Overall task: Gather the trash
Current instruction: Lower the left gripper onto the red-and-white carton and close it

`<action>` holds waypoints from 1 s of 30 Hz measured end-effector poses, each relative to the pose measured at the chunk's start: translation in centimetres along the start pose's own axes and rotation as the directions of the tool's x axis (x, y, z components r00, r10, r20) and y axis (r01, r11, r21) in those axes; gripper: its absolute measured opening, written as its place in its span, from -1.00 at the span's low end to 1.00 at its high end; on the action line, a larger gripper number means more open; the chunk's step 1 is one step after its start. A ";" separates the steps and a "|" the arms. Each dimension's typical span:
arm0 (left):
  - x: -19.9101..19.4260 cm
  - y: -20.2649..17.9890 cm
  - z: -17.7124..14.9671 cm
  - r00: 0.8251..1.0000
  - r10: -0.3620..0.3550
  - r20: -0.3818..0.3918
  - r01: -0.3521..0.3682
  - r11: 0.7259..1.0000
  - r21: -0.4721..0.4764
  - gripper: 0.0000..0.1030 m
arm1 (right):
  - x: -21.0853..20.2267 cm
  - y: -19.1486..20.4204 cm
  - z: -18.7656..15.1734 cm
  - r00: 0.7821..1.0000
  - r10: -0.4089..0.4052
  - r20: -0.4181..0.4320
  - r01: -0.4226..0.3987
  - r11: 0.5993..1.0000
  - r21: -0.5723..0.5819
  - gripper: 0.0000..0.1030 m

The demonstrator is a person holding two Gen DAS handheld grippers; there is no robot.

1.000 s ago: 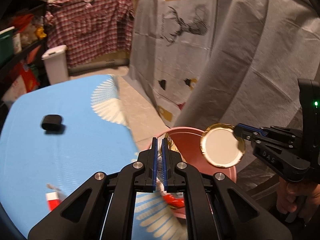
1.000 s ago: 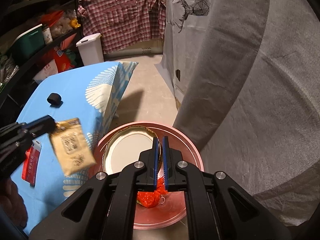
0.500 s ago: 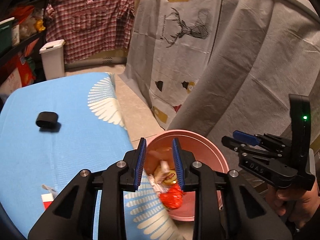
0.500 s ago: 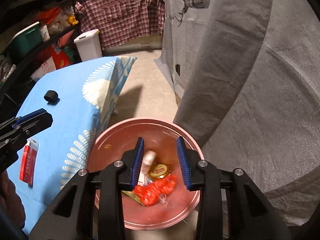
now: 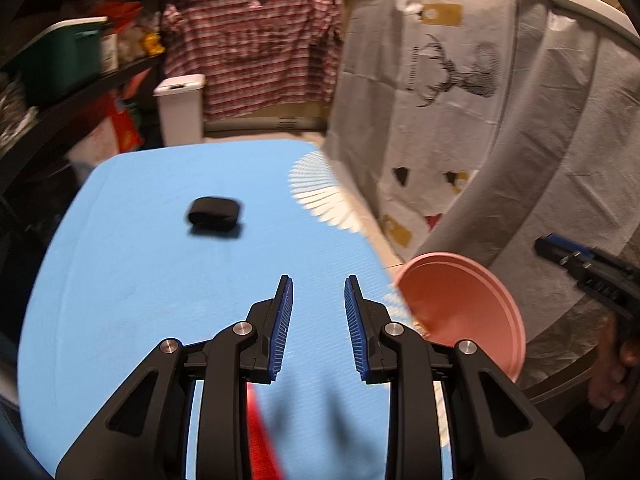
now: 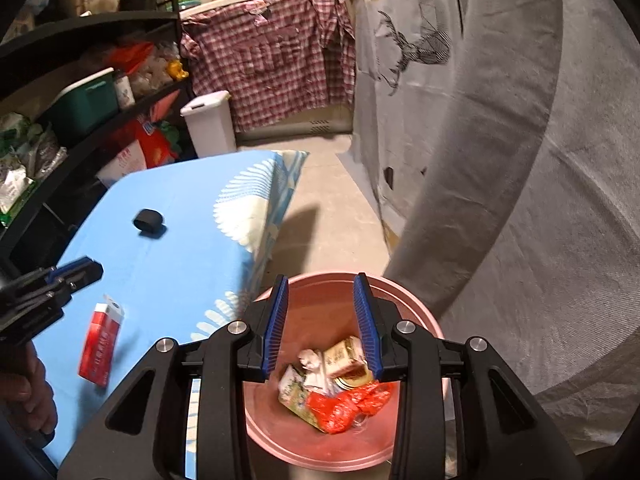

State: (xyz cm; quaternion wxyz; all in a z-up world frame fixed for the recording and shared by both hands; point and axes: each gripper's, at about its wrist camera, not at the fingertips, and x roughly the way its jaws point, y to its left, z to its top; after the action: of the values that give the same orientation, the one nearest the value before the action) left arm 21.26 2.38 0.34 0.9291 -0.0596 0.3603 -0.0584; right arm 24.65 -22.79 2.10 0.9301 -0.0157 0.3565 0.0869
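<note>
Two tongs are in view, the left tongs [image 5: 318,300] and the right tongs [image 6: 321,304], over one blue worktop [image 6: 180,240] bearing one black cap [image 6: 149,221] and one red packet [image 6: 100,340], beside one pink bin [image 6: 424,320] and one white lidded bin [image 6: 210,124].

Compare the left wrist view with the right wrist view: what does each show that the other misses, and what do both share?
Only the left wrist view: the right gripper. Only the right wrist view: the trash inside the pink bin, including a red wrapper, and the whole red packet. Both: the blue table, the black cap and the plaid shirt.
</note>
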 end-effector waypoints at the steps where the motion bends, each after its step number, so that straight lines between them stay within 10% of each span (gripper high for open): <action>1: -0.1 0.5 -0.2 1.000 0.012 -0.002 -0.012 1.000 -0.004 -0.49 | -0.2 0.5 0.1 1.000 0.007 0.008 -0.007 1.000 -0.005 -0.32; 7: -0.7 2.2 -1.5 0.998 0.054 -0.024 -0.054 0.998 -0.019 -0.40 | -1.2 2.6 0.3 0.998 0.049 0.036 -0.047 0.998 -0.031 -0.28; 13: -0.3 3.2 -2.5 0.993 0.090 -0.072 -0.092 0.995 -0.033 -0.18 | -2.9 4.0 0.4 0.995 0.057 0.076 -0.053 0.997 -0.048 0.18; 26: 2.0 4.4 -4.7 0.974 0.101 -0.203 -0.118 0.991 -0.071 -0.20 | -5.6 4.7 0.2 0.990 0.068 0.126 -0.060 0.996 -0.066 0.24; 30: 2.3 4.6 -4.8 0.971 0.107 -0.214 -0.125 0.989 -0.073 -0.48 | -5.2 5.3 0.2 0.990 0.082 0.117 -0.073 0.994 -0.079 0.24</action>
State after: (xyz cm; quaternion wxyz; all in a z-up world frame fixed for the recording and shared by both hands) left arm 20.01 6.26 -5.45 0.8843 -0.0718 0.4613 0.0056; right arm 20.03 -18.34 5.90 0.9446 -0.0311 0.2967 0.1368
